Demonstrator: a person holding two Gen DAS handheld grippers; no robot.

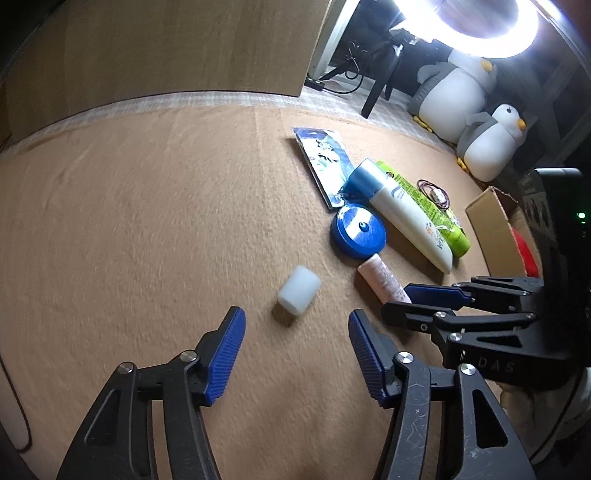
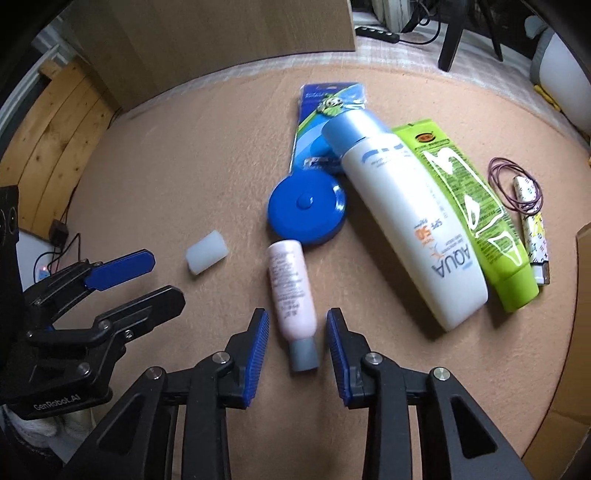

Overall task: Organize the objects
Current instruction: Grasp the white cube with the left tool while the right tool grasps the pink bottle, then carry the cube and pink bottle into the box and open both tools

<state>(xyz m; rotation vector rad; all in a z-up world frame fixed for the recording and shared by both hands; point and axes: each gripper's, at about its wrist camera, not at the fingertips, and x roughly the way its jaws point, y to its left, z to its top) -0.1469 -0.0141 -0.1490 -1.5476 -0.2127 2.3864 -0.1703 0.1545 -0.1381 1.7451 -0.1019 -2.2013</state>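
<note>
Right wrist view: the right gripper [image 2: 295, 332] points down at a small pink bottle [image 2: 291, 284] lying on the tan felt-covered bench [image 2: 166, 155]. Its blue fingers [image 2: 256, 354] stand on either side of the bottle's grey cap end, with a gap visible on both sides, so they are spread and not pinching it. Just beyond the bottle sits a round blue tape measure [image 2: 306, 208], touching a large white sunscreen tube [image 2: 402, 218] that lies across a blue card package [image 2: 325, 114]. A green tube [image 2: 472, 214] lies alongside the white one, then a loop of thin cord [image 2: 513, 181] and a small patterned stick [image 2: 532, 225].

In the left wrist view, the left gripper [image 1: 297, 332] hangs over the bench with its fingers [image 1: 229, 354] spread wide and nothing between them. A small white cylinder [image 1: 298, 290] lies on its side just ahead of the tips, apart from them. A cardboard box [image 1: 491, 221] stands at the right edge, and two plush penguins [image 1: 480, 110] sit beyond the bench under a ring light [image 1: 509, 29].
</note>
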